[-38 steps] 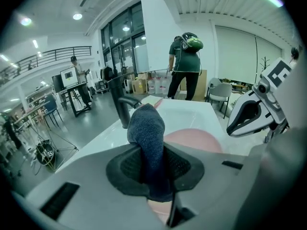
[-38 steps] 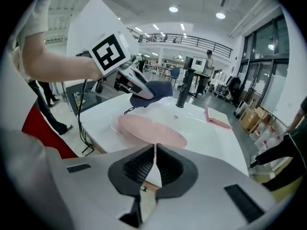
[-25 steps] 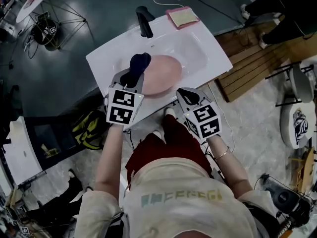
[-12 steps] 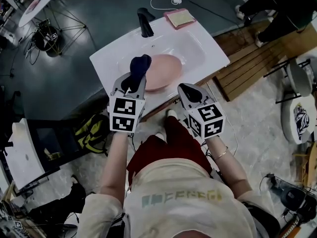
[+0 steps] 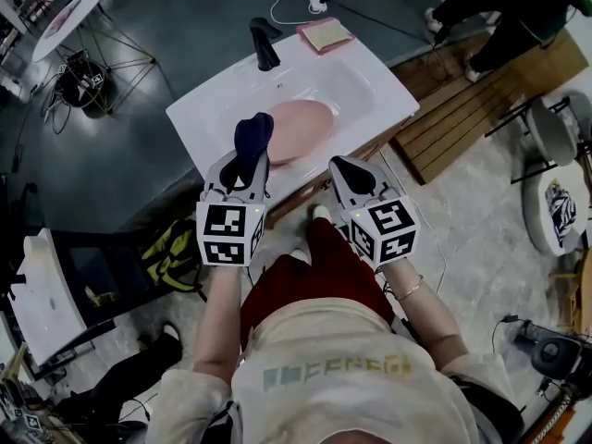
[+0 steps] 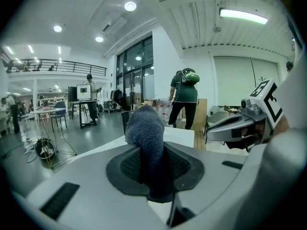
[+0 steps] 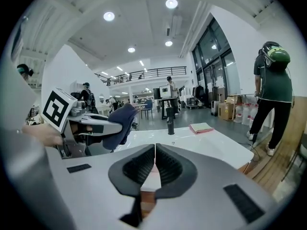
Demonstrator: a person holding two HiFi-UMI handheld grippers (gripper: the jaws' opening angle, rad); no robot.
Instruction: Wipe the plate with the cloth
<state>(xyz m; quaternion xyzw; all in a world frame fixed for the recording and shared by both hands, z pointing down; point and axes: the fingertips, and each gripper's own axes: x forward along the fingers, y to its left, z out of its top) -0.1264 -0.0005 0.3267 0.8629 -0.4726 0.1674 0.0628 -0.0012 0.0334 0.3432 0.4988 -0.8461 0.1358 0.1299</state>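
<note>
1. In an open hall, a white sink surface [image 5: 375, 81] holds a pink plate [image 5: 305, 118] in its basin.
2. At the plate's left edge, the left hand-held gripper [image 5: 246, 163] clamps a dark blue cloth [image 5: 252, 135].
3. Right of the plate and nearer the person, the right hand-held gripper [image 5: 340, 166] has its jaws pressed together, empty.

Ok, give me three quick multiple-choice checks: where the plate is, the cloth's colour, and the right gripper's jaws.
1. The round pink plate lies: A) in the white sink basin; B) on the floor; C) on a chair.
2. The fuzzy cloth held by the left gripper is: A) yellow; B) dark blue; C) white.
3. The jaws of the right gripper are: A) wide apart; B) shut on the cloth; C) shut on nothing.
Key: 1A, the head view shows it in the bowl below the black faucet; 2B, both gripper views show dark blue fabric; 3C, the jaws meet with nothing between.
</note>
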